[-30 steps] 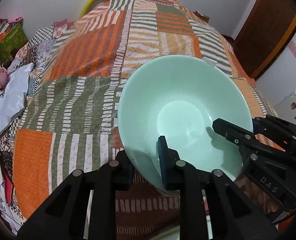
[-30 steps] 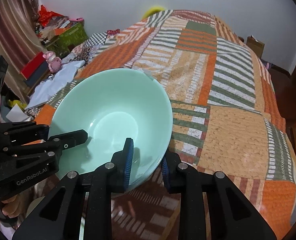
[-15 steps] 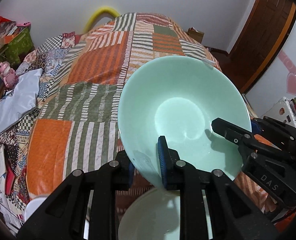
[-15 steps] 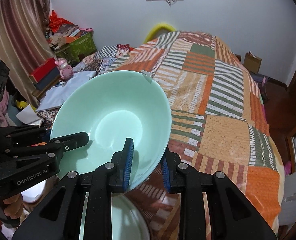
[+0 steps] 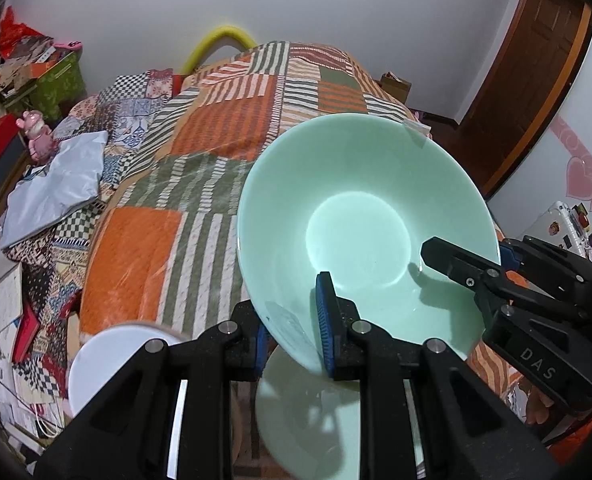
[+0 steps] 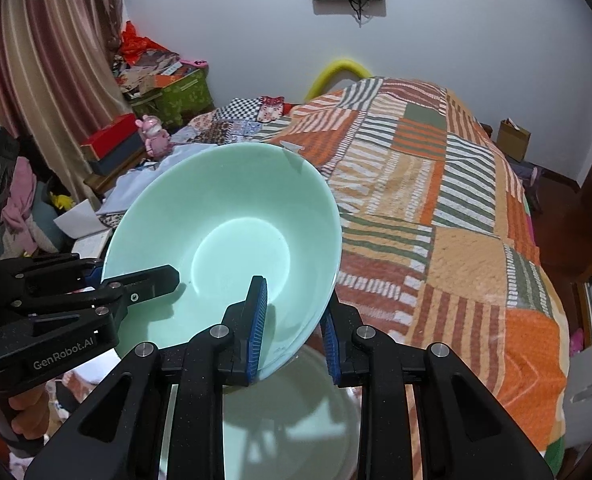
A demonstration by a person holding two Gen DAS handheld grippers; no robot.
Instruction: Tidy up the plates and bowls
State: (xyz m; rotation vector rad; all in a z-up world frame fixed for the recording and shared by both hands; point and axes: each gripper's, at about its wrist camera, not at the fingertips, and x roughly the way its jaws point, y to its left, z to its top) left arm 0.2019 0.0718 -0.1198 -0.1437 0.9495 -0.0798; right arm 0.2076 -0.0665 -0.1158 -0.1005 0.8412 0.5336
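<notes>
Bowl [image 5: 360, 216] first: the mint-green one is up in the air between your two grippers, tilted so the open side faces the cameras, with the patchwork bedspread [image 5: 215, 128] well behind it. Going left to right in the left wrist view, there's a white dish [image 5: 107, 360] sitting low at the left, partly hidden behind the gripper, then your left gripper [image 5: 291, 332], clenched on the near rim of the bowl with one blue pad inside and one outside, which makes sense since a thin sloped wall gives you nothing else to pinch. Under the bowl there's a pale green plate [image 5: 312, 420], so my guess is you're holding the bowl high to clear it or to stack onto it, can't tell which. Further right your right gripper [image 6: 291, 332] is grasping the rim at another spot the same way, one pad in, one out. Two grips on one rim looks like a smart call to me: a wide, slick bowl held by a single edge would want to swing or slip, and the second clamp keeps the tilt under control
</notes>
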